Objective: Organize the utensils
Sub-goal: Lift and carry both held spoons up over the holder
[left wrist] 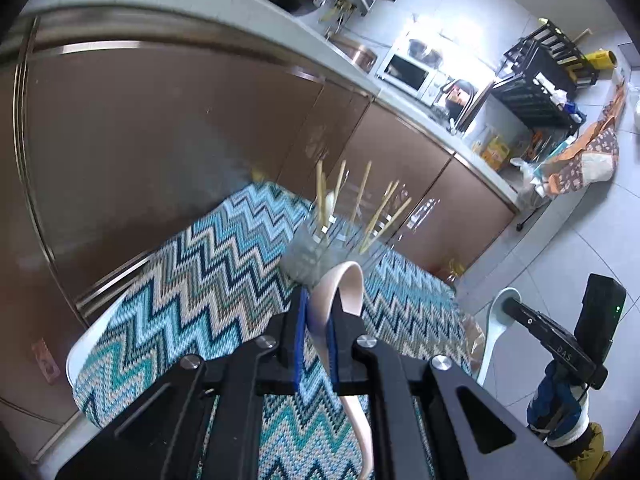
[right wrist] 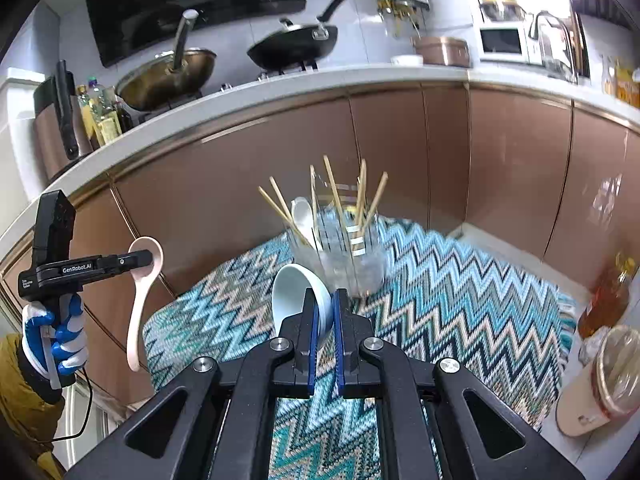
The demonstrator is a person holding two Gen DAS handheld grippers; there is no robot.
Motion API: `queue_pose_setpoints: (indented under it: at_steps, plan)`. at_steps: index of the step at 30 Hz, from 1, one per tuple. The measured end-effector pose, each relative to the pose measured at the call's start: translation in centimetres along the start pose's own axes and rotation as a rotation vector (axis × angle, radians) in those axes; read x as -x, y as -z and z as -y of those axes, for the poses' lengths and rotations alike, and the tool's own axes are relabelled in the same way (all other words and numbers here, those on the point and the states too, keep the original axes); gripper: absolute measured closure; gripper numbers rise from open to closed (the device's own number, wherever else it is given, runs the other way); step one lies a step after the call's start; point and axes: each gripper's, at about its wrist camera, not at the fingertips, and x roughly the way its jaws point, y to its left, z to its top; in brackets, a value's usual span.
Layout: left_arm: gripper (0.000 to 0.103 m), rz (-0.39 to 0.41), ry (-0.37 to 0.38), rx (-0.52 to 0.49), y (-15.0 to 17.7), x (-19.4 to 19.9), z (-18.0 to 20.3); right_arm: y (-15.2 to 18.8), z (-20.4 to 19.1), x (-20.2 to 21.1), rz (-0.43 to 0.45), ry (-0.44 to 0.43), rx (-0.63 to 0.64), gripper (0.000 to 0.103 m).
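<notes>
A home kitchen — black wok (right wrist: 294, 46) on a stove, white microwave (right wrist: 502, 42), glossy brown cabinet doors (right wrist: 384, 152) under a pale countertop (right wrist: 280, 84).

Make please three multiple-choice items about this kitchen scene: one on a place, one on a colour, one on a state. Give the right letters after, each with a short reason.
1. Where do the chopsticks stand?
A. in the clear jar on the zigzag cloth
B. in the black wok on the stove
C. flat on the floor

2. What colour is the spoon in the left gripper?
A. green
B. pale pink
C. black

3. What is the state of the right gripper?
A. wide open, nothing in it
B. shut on a chopstick
C. shut on the pale blue spoon

Answers:
1 A: the sticks rise out of the jar on the cloth.
2 B: the pink spoon shows plainly in the right wrist view.
3 C: the blue pads pinch the spoon just behind its bowl.
</notes>
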Motion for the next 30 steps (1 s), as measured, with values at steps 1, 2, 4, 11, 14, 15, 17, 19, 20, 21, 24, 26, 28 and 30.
queue_pose_setpoints:
  at_steps: [1,2,4,11,14,15,17,19,20,21,24,26,28,30]
  plan:
    - [0.094,0.011,-0.001,-0.006,-0.4,0.3,0.3,-0.3,-0.3,0.3,0.010,-0.001,0.004,0.096]
    - [0.094,0.019,-0.001,-0.011,-0.7,0.5,0.6,-0.6,-0.4,0.6,0.018,0.000,0.007,0.096]
    - [0.094,0.037,-0.002,-0.027,-1.3,1.1,1.3,-1.2,-1.0,1.2,0.038,-0.001,0.017,0.096]
    - [0.094,0.074,-0.001,-0.056,-3.2,2.3,2.6,-3.2,-2.0,2.0,0.080,0.000,0.040,0.096]
    - [0.094,0.089,-0.002,-0.064,-4.0,2.6,3.0,-4.1,-2.3,2.3,0.097,0.000,0.048,0.096]
    - [0.094,0.095,-0.003,-0.067,-4.3,2.6,3.2,-4.4,-2.4,2.3,0.103,0.001,0.052,0.096]
    - [0.094,0.107,-0.008,-0.073,-4.7,2.8,3.6,-4.9,-2.6,2.3,0.114,0.003,0.059,0.096]
    - [0.094,0.120,-0.008,-0.076,-5.3,2.7,3.9,-5.6,-2.8,2.2,0.125,0.002,0.065,0.096]
    - [0.094,0.124,-0.006,-0.074,-5.6,2.6,4.0,-5.9,-2.9,2.1,0.130,0.004,0.068,0.096]
    - [0.094,0.129,-0.006,-0.073,-5.9,2.4,4.2,-6.3,-3.0,2.0,0.138,0.007,0.073,0.096]
    - [0.094,0.150,-0.012,-0.079,-7.0,1.7,4.9,-7.2,-3.2,1.5,0.161,0.023,0.084,0.096]
    - [0.094,0.162,-0.006,-0.077,-7.7,1.0,5.4,-7.9,-3.2,1.2,0.177,0.037,0.092,0.096]
    - [0.094,0.180,-0.004,-0.077,-8.7,0.1,5.9,-9.0,-3.1,0.7,0.198,0.052,0.097,0.096]
    - [0.094,0.205,-0.012,-0.080,-9.4,-0.7,6.4,-9.8,-3.1,0.2,0.223,0.074,0.108,0.096]
